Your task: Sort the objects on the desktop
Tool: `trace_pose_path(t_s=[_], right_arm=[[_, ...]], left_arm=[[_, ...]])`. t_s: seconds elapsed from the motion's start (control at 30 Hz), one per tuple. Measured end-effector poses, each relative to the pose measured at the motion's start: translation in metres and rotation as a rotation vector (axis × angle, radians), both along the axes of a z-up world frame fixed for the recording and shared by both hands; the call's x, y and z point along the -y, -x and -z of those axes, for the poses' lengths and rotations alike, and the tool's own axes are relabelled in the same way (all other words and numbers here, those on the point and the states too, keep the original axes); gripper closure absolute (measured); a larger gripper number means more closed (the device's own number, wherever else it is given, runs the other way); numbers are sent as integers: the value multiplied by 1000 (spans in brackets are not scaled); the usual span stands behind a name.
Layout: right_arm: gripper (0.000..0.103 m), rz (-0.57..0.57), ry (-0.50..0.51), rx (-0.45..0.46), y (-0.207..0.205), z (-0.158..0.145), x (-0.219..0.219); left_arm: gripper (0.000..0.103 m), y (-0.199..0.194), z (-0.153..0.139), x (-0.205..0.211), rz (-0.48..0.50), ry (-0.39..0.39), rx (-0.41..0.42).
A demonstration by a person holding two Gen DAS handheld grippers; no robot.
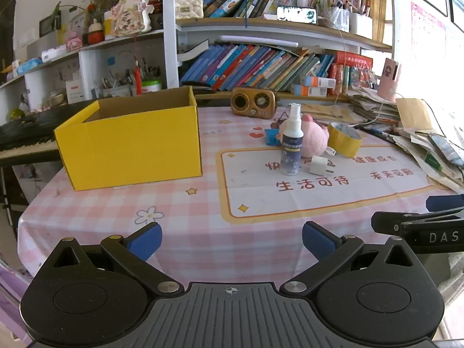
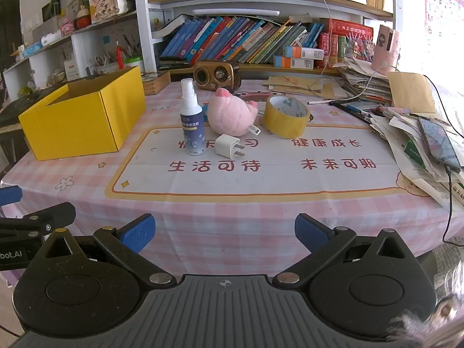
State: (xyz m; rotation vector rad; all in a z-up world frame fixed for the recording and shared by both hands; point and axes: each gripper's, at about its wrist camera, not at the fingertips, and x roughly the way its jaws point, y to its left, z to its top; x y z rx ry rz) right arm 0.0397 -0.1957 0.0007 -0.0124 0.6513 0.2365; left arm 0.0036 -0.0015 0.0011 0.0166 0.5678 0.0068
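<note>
An empty yellow cardboard box (image 1: 130,142) (image 2: 84,116) stands open on the left of the pink checked tablecloth. Mid-table stand a white spray bottle (image 1: 291,142) (image 2: 191,119), a pink plush pig (image 1: 314,139) (image 2: 232,113), a yellow tape roll (image 1: 345,139) (image 2: 287,116) and a white plug adapter (image 1: 319,166) (image 2: 229,146). My left gripper (image 1: 232,240) hovers open at the table's near edge, nothing between its blue pads. My right gripper (image 2: 224,233) is open likewise, well short of the objects. Each gripper's side shows at the other view's edge.
A brown retro radio (image 1: 253,103) (image 2: 217,74) sits at the back by the bookshelf. Stacked papers (image 2: 411,142), a phone (image 2: 439,143) with a cable and pens crowd the right side. A keyboard (image 1: 23,133) lies left of the box.
</note>
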Motion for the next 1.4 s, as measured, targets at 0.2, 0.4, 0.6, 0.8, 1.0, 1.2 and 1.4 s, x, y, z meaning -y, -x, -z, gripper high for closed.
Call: trace_pose_path(t_s=[0.2,0.4,0.6,0.8,1.0,1.2,1.4], right_arm=[[0,-6,0,4,0,0,-3],[0,-16,12,8,0,1,-10],[0,-31,15,16,0,-1,-8],[0,-35,21,19,1,-2,-10],[0,-41,11,19,2,-2,-9],[0,-40,11,13,2,-2,-8],[0,-50,14,15,2,-2,-9]], left_arm=[[0,0,0,1,-2,-3,0],[0,0,1,-5,-7,0,-3],[0,0,0,-6,0,3,-1],[0,1,-1,-6,12,0,2],[0,1,-1,-6,10,0,2],[0,1,-1,-7,4,0,-1],[0,1,0,-7,6,-1,-2]])
